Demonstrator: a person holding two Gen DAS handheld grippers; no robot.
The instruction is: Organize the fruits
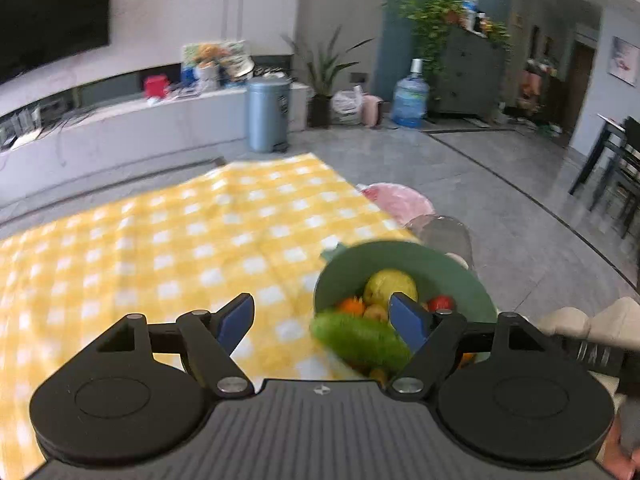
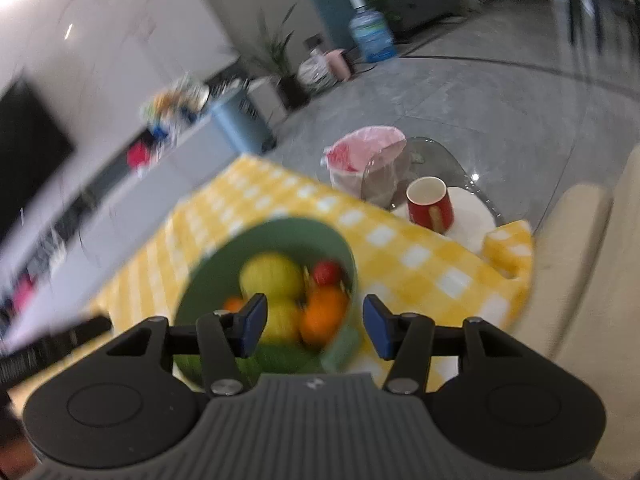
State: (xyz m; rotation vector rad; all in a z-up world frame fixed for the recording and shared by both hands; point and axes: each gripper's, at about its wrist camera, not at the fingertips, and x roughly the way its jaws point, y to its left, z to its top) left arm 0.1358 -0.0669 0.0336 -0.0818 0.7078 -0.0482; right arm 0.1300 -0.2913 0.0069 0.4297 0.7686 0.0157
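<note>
A green bowl [image 1: 452, 272] of fruit stands on a yellow checked cloth [image 1: 168, 248]. In the left wrist view it holds a yellow-green pear [image 1: 390, 286], a green cucumber [image 1: 360, 340], an orange piece [image 1: 352, 306] and a red fruit [image 1: 440, 303]. My left gripper [image 1: 324, 320] is open and empty, just left of and above the bowl. In the blurred right wrist view the bowl [image 2: 224, 264] holds yellow fruit [image 2: 272, 276], an orange [image 2: 324, 314] and a red fruit [image 2: 327, 273]. My right gripper [image 2: 314, 326] is open and empty over the bowl's near rim.
A red mug [image 2: 430, 204] stands on a white plate [image 2: 472, 216] at the cloth's far right. A pink plastic bag [image 2: 360, 152] and a clear glass chair [image 2: 424, 160] lie beyond the table. A beige sofa [image 2: 580, 260] is at the right. A grey bin [image 1: 268, 114] stands on the floor.
</note>
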